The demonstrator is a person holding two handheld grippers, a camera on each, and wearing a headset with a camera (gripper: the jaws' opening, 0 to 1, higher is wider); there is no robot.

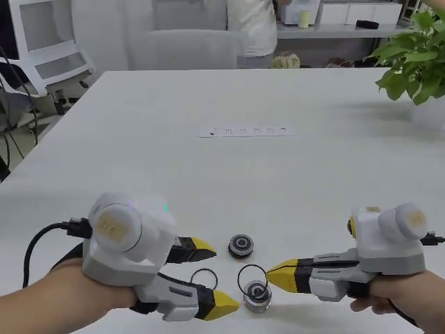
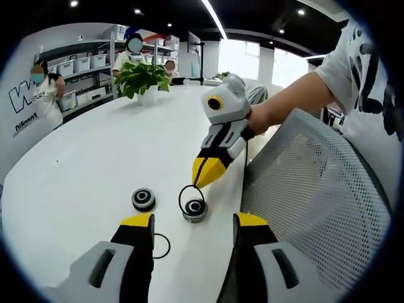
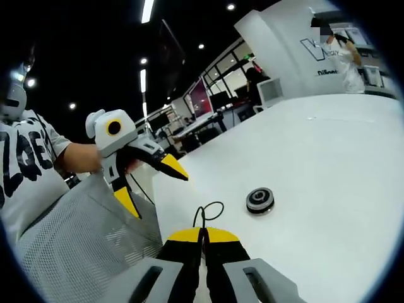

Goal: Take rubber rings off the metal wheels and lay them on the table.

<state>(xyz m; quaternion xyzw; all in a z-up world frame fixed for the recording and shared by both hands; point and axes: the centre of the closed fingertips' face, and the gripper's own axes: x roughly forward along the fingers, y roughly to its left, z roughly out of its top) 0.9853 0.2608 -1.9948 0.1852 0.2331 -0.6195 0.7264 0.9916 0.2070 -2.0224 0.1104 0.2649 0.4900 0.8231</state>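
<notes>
Black and thin, one rubber ring [image 1: 204, 278] is lying loose on the white worktop [image 1: 278, 167] at the lower middle of the head view, between the wide-spread jaws of the left hand-held gripper [image 1: 217, 275]. Just right of it, the right hand-held gripper [image 1: 281, 275] is pinching a second ring [image 1: 251, 276] with its jaws closed, holding the loop up over the near metal wheel [image 1: 257, 295]; whether it is fully free cannot be told. Next it likely needs laying flat on the worktop. Farther up, the other wheel [image 1: 240, 245] is waiting, apparently ringed.
</notes>
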